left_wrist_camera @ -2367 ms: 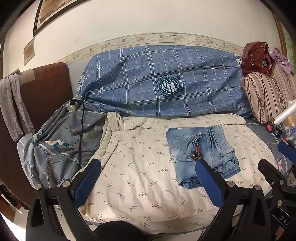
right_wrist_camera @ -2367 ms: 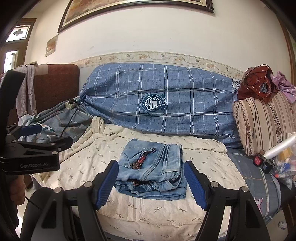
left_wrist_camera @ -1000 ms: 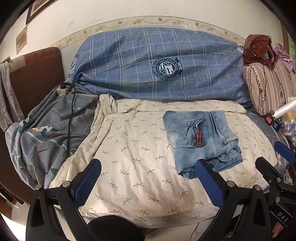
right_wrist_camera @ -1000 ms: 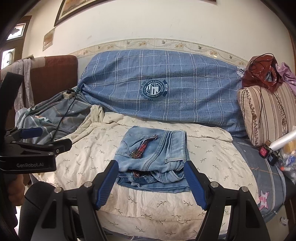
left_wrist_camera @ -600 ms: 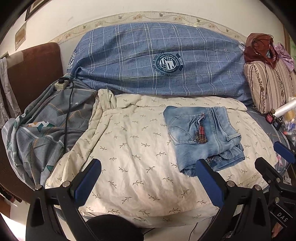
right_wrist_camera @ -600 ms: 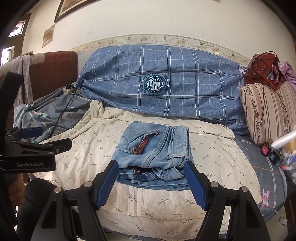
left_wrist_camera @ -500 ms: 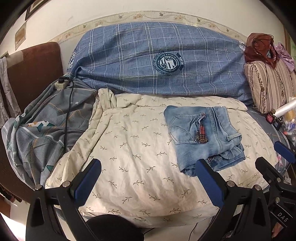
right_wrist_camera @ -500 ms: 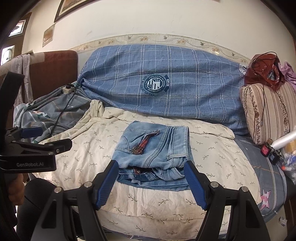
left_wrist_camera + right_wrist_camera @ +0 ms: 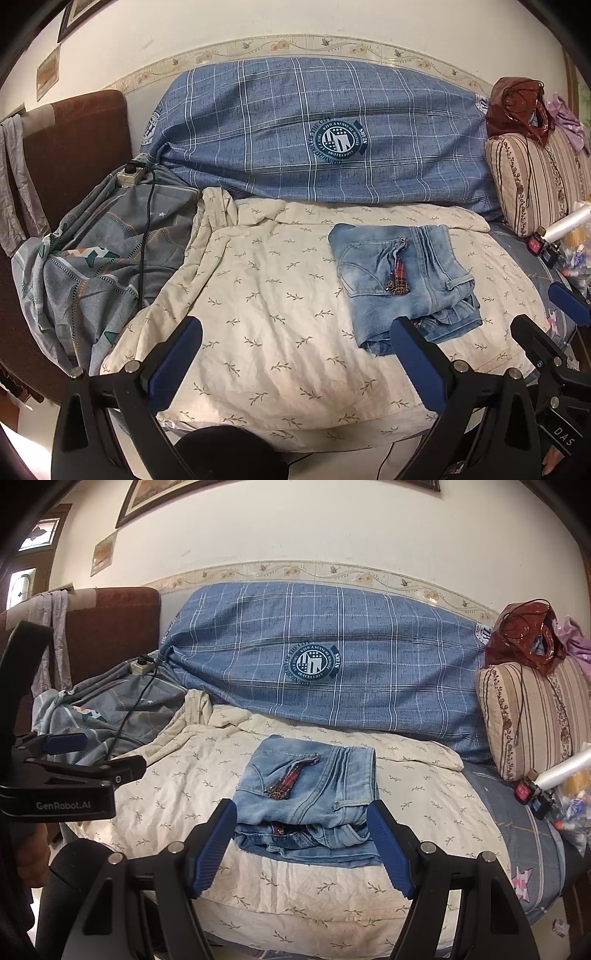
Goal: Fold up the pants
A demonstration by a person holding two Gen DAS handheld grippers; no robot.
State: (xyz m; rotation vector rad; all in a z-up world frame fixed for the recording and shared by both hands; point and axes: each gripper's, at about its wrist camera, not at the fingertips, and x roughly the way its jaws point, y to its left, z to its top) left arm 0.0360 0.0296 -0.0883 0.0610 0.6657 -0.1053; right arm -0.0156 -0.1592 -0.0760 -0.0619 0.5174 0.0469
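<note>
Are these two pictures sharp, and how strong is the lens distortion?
Left wrist view: sharp; the folded jeans show clear stitching; the wall border bows strongly and the corners go black. Right wrist view: equally sharp, the same bending, even soft light.

**What the frames kept from view**

The folded pants (image 9: 308,794) hid their inner layers, only stacked edges showing at the near end; in the left wrist view the left gripper's (image 9: 295,354) right finger (image 9: 415,360) covered their near corner; the framed picture (image 9: 258,491) was cut off by the top edge; small items beside the striped cushion (image 9: 532,716) at the right edge were too small to tell; the person's hand (image 9: 31,853) showed only partly; the emblem's lettering on the blue plaid cover (image 9: 314,662) was unreadable.
</note>
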